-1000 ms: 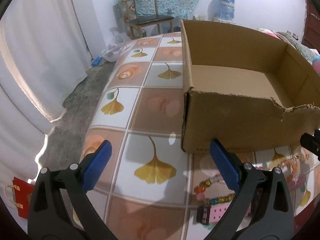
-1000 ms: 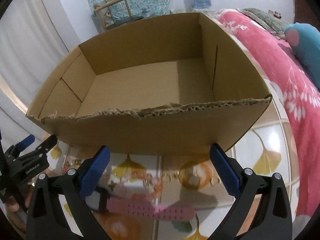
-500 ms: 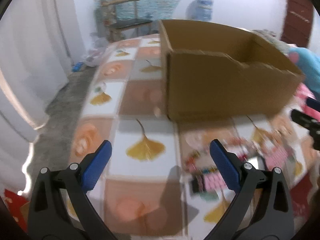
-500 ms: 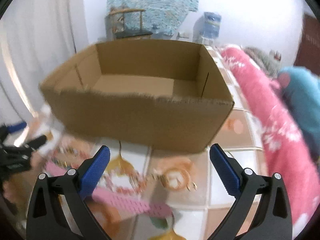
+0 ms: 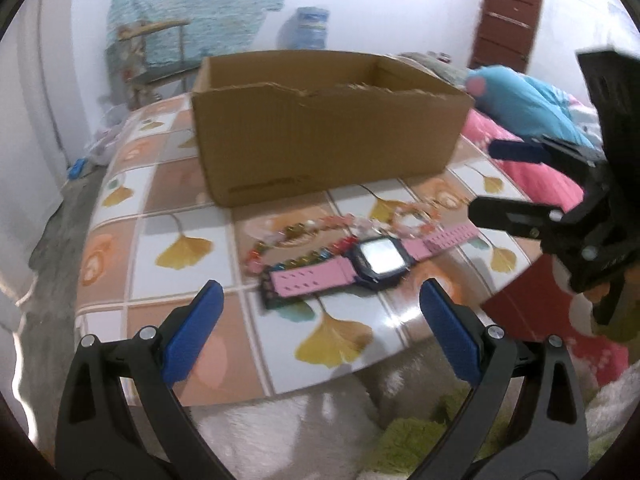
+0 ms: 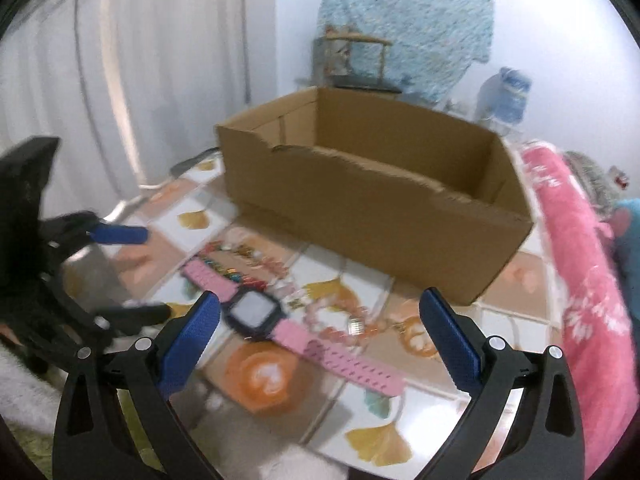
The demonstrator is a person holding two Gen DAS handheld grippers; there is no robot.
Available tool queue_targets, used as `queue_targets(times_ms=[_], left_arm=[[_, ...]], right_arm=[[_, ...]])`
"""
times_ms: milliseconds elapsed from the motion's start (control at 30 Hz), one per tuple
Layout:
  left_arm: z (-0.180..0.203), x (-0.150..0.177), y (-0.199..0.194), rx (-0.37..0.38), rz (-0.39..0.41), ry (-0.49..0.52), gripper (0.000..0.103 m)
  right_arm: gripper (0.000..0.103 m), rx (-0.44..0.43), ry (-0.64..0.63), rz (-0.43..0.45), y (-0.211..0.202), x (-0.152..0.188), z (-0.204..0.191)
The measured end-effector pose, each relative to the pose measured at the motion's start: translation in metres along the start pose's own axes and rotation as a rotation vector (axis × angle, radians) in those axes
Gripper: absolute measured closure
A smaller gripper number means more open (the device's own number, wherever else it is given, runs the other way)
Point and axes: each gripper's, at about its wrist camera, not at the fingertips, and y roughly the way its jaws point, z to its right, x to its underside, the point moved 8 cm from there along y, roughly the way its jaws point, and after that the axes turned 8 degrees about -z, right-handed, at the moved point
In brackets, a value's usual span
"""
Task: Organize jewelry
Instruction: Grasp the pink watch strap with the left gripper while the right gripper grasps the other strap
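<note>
Before torn corrugated cardboard box (image 5: 328, 128), perforated pink rubber-strapped watch (image 5: 372, 262), beads

Both grippers hovered near the table's near edge, holding nothing. The left gripper (image 5: 318, 322) had its blue-padded fingers (image 5: 194, 334) spread wide; the right gripper (image 6: 320, 330) was likewise spread wide, beside the left.
</note>
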Motion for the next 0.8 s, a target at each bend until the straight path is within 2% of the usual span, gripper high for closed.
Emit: queue_targets(times_ms=[167, 233, 400, 533, 700, 800], left_arm=[[0.004, 0.002, 0.004, -0.069, 0.018, 0.103, 0.012], [0.008, 0.0, 0.005, -0.09, 0.014, 0.161, 0.028], [0.02, 0.003, 0.017, -0.101, -0.039, 0.329, 0.052], [0.03, 0.005, 0.028, -0.083, -0.078, 0.426, 0.07], [0.035, 0.005, 0.033, -0.048, -0.116, 0.497, 0.079], [0.036, 0.004, 0.036, -0.043, -0.126, 0.509, 0.08]], right_arm=[[0.006, -0.134, 0.096, -0.055, 0.009, 0.014, 0.006], [0.013, -0.185, 0.136, -0.07, 0.013, 0.016, 0.004], [0.031, -0.265, 0.162, -0.101, 0.021, 0.016, 0.0], [0.044, -0.311, 0.122, -0.13, 0.029, 0.018, -0.008], [0.049, -0.362, 0.046, -0.159, 0.04, 0.017, -0.021], [0.049, -0.377, -0.008, -0.169, 0.047, 0.014, -0.028]])
